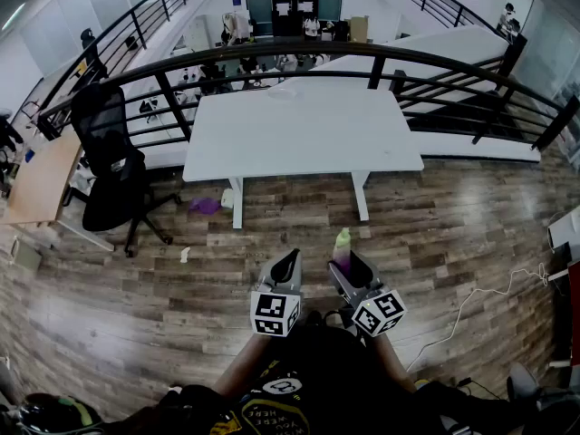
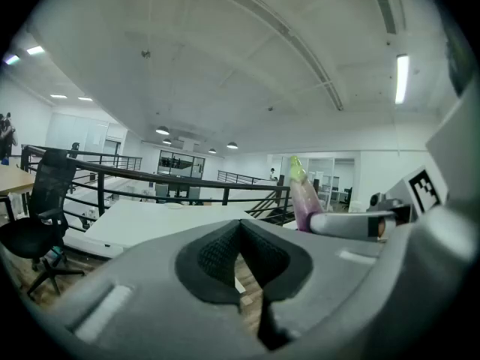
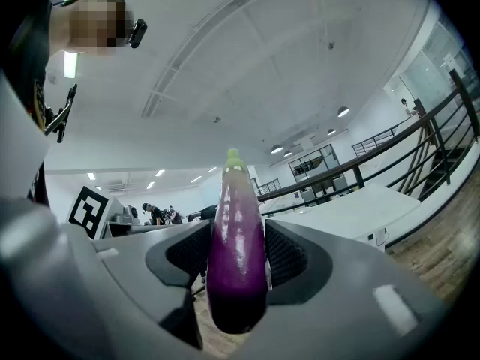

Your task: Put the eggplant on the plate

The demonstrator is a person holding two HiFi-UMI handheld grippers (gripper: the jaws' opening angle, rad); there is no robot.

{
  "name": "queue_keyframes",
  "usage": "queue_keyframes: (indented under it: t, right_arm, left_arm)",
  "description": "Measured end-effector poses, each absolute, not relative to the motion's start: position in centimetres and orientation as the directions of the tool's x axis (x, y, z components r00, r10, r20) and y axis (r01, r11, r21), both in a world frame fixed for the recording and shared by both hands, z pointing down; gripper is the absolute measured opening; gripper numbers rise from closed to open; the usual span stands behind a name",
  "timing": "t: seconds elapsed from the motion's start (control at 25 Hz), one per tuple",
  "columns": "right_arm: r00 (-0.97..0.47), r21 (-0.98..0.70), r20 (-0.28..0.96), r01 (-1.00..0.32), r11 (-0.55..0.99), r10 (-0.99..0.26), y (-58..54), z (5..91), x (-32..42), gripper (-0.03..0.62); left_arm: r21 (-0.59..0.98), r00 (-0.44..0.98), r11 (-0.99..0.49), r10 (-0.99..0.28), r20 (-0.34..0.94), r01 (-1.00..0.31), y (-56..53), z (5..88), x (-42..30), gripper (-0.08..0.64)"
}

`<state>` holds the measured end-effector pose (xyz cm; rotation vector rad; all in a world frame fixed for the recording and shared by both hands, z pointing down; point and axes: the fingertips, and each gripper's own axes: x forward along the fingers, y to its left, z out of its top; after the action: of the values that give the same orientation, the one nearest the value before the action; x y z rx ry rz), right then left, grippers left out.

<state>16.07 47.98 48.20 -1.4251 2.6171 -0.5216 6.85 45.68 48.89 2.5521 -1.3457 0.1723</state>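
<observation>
A purple eggplant (image 1: 342, 250) with a pale green stem stands upright between the pads of my right gripper (image 1: 350, 265), which is shut on its lower half. In the right gripper view the eggplant (image 3: 238, 253) fills the gap between the dark pads, stem end away from the camera. My left gripper (image 1: 288, 263) sits just left of it with its fingertips together and nothing between them; in the left gripper view its jaws (image 2: 241, 227) meet, and the eggplant (image 2: 304, 197) shows at the right. Both grippers hang over the wooden floor, close to my body. No plate shows in any view.
A white table (image 1: 299, 130) stands ahead, with a curved black railing (image 1: 362, 57) behind it. A black office chair (image 1: 113, 170) and a wooden desk (image 1: 41, 179) are at the left. A purple object (image 1: 205, 206) lies by the table's left leg, and a cable (image 1: 480, 302) trails at the right.
</observation>
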Motion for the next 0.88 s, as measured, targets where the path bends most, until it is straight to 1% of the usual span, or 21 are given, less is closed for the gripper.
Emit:
queue_keyframes:
  t: [0.56,0.88]
  right_arm:
    - [-0.537,-0.362,0.074,-0.8,0.479,-0.84,47.5,49.0,18.4,0.225]
    - [-0.57,-0.394,0.05,-0.766,0.508,-0.82,46.4,49.0,18.8,0.225]
  left_arm:
    - [0.171,0.584,-0.559,-0.778,0.232,-0.811,45.0,49.6,9.4,0.005]
    - [0.169,0.585,-0.56,-0.776,0.237,-0.811,43.7,49.9,10.5,0.005]
